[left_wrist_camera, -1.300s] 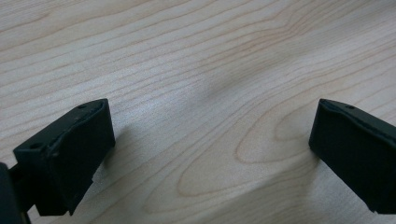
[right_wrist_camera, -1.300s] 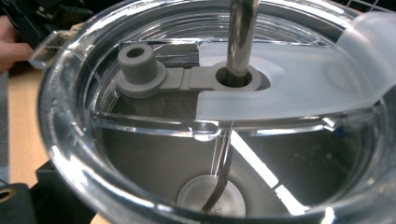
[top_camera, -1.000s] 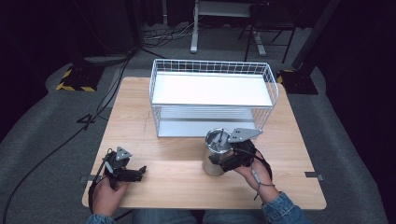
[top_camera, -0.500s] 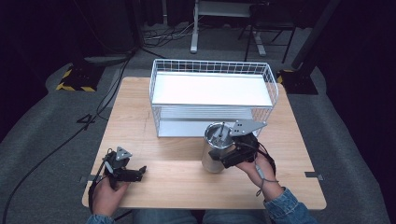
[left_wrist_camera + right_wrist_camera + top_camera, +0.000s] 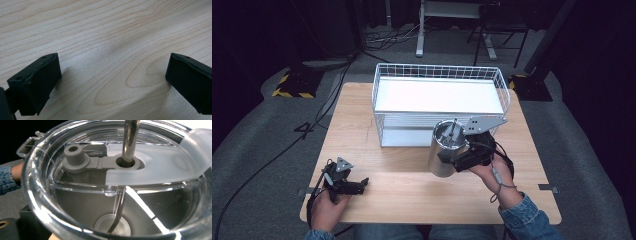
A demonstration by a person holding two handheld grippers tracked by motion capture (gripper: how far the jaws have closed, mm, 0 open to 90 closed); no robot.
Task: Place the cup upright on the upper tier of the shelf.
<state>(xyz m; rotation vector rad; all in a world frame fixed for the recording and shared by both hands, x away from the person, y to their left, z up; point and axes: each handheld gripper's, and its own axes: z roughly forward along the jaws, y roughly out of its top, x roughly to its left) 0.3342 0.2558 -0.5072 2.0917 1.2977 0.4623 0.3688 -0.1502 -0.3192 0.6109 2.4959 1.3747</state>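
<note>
The steel tumbler (image 5: 443, 152) is at the right-centre of the table (image 5: 402, 175), just in front of the wire basket (image 5: 439, 102), and it looks lifted and tilted a bit w/ its top leaning toward the basket. Clear lid (image 5: 75, 202) is on it, w/ a metal straw (image 5: 130, 140) going down through the grey rubber hole. The little grey plug (image 5: 74, 157) sits just beside that hole, on the same strap.

Right gripper (image 5: 464, 157) is clamped on the tumbler's side from the right, jaws closed around the body, right hand (image 5: 497, 172) behind it. In the right gripper view the lid is super close up, you can see straight through it to the straw's bent end at the cup's bottom.

Left gripper (image 5: 344, 182) rests low at the near left of the table, well apart from the tumbler. Its jaws are spread wide w/ nothing between them, just bare wood grain in the left gripper view. Left hand (image 5: 324, 207) holds it near the front edge.

Basket is white wire w/ a white panel on top, at the far middle of the table.
</note>
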